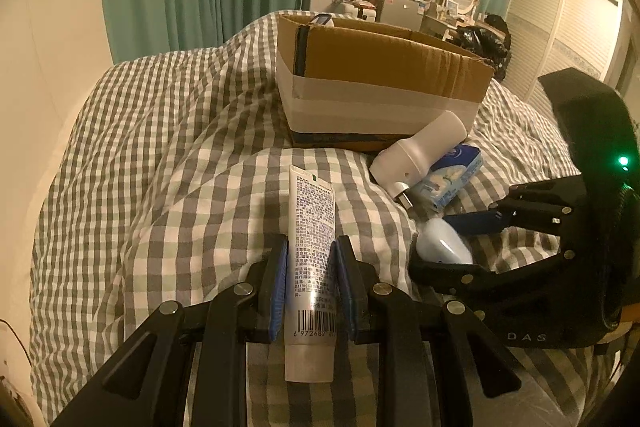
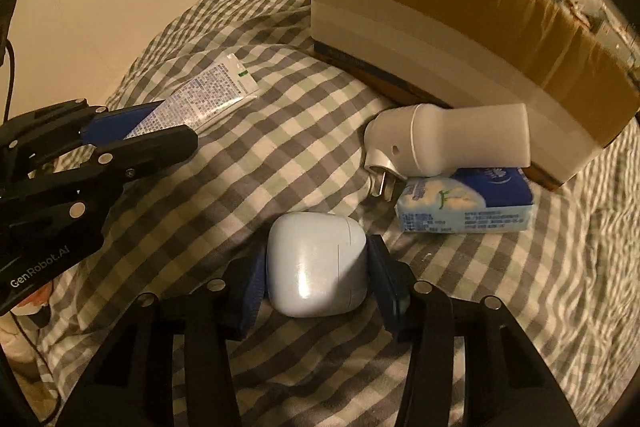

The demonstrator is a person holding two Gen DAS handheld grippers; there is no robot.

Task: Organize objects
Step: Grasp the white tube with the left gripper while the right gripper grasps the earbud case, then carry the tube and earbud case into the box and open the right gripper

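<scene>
A checked quilt covers the bed [image 1: 168,155], with a cardboard box [image 1: 384,67] beyond both pairs of fingers; the left gripper [image 1: 310,287] is clamped on a toothpaste tube [image 1: 312,227], soft, best held mid-body; the right gripper [image 2: 316,275] has its fingers tight against a small pale case [image 2: 316,263], smooth, likely slippery; a plug-in device [image 2: 448,143] and tissue pack [image 2: 464,203] lie ahead of them.

Your right gripper [image 2: 316,269] has its pads against the pale earbud case [image 2: 317,263] (lying on the checked bedcover [image 2: 248,163]).
</scene>
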